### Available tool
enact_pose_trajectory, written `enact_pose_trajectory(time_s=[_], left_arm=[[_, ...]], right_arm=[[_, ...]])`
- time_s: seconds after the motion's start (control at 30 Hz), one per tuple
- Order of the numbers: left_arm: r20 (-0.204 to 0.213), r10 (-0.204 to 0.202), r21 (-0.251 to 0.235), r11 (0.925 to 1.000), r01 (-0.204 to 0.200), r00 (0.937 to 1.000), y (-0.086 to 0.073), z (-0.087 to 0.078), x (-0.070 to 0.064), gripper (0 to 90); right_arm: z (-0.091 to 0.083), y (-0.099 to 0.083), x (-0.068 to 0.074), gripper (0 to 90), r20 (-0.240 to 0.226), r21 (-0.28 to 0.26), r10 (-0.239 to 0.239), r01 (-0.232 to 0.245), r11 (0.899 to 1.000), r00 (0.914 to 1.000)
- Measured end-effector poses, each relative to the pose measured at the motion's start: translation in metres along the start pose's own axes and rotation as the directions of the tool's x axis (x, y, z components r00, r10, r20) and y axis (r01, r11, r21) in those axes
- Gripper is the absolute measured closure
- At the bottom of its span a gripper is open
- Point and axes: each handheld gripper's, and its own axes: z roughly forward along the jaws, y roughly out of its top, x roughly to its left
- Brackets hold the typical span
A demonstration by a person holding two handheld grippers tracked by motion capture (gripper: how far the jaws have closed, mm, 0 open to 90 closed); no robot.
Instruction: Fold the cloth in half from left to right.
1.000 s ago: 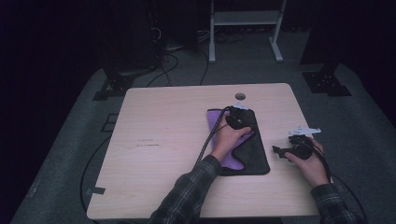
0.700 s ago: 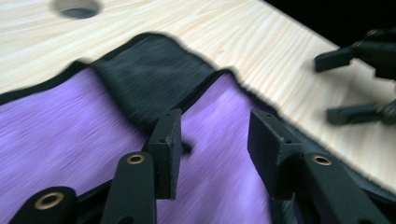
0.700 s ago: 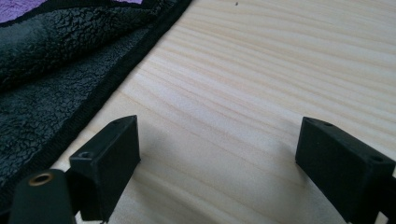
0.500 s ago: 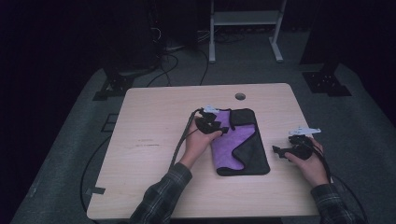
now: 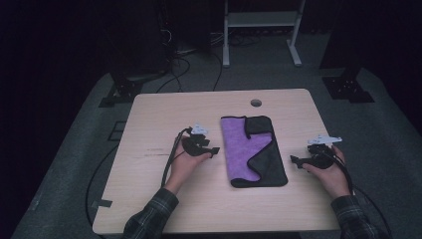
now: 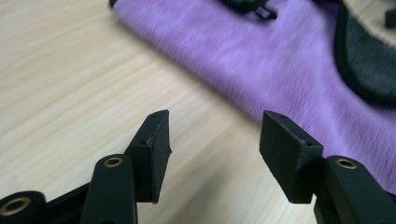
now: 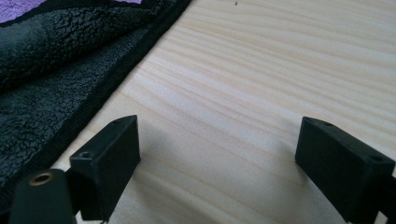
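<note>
A folded cloth [image 5: 253,149], purple on one face and black on the other, lies flat in the middle of the wooden table [image 5: 149,119]. My left gripper [image 5: 214,150] rests on the table just left of the cloth, open and empty. In the left gripper view its jaws [image 6: 215,140] point at the purple cloth [image 6: 261,60] over bare wood. My right gripper [image 5: 294,160] sits right of the cloth, open with nothing in it. The right gripper view has its jaws [image 7: 219,154] over bare wood, with the cloth's black fleece [image 7: 51,74] at the left.
A round cable hole [image 5: 256,103] is in the table near its far edge. Behind the table stand a white frame [image 5: 259,30] and dark stands on a grey floor. A cable [image 5: 171,159] trails from the left gripper over the table.
My left gripper has pulled off the cloth and moved left onto bare wood. The cloth now lies uncovered. The right gripper has stayed in place.
</note>
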Motion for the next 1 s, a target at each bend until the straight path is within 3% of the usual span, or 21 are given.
enact_pose_trajectory(time_s=[0.3, 0.43, 0.63, 0.67, 0.7, 0.8, 1.0], left_arm=[[-0.014, 0.034, 0.046, 0.9984, -0.033, 0.9993, -0.034, -0.021, 0.006, 39.2], [0.007, 0.039, 0.047, 0.9981, -0.039, 0.9992, -0.048, -0.029, 0.009, 35.9], [-0.007, 0.057, 0.057, 0.9968, -0.057, 0.9983, -0.058, -0.035, 0.016, 32.0], [-0.017, 0.061, 0.058, 0.9965, -0.060, 0.9980, -0.060, -0.037, 0.018, 29.9], [-0.017, 0.061, 0.058, 0.9965, -0.060, 0.9980, -0.060, -0.037, 0.018, 29.3], [-0.011, 0.104, -0.001, 0.9946, -0.104, 0.9945, -0.070, -0.037, 0.019, 24.8], [-0.027, 0.119, 0.034, 0.9925, -0.118, 0.9926, -0.070, -0.036, 0.017, 10.3]], right_arm=[[0.000, 0.000, 0.001, 10.3, 0.003, 0.004, 0.005, -0.005, 1.000, 1.0000], [0.000, 0.000, 0.001, 10.2, 0.002, 0.006, 0.003, -0.003, 1.000, 1.0000], [0.000, 0.000, 0.002, 15.5, 0.005, -0.003, 0.006, -0.006, 1.000, 1.0000], [-0.002, 0.001, 0.003, 21.7, 0.004, -0.002, 0.008, -0.008, 1.000, 1.0000], [-0.002, 0.001, 0.003, 21.7, 0.004, -0.002, 0.008, -0.008, 1.000, 1.0000], [-0.004, 0.002, 0.002, 33.2, -0.002, -0.002, -0.002, 0.002, 1.000, 1.0000], [-0.007, 0.004, 0.000, 50.5, -0.035, 0.011, 0.005, -0.005, 1.000, 0.9994]])
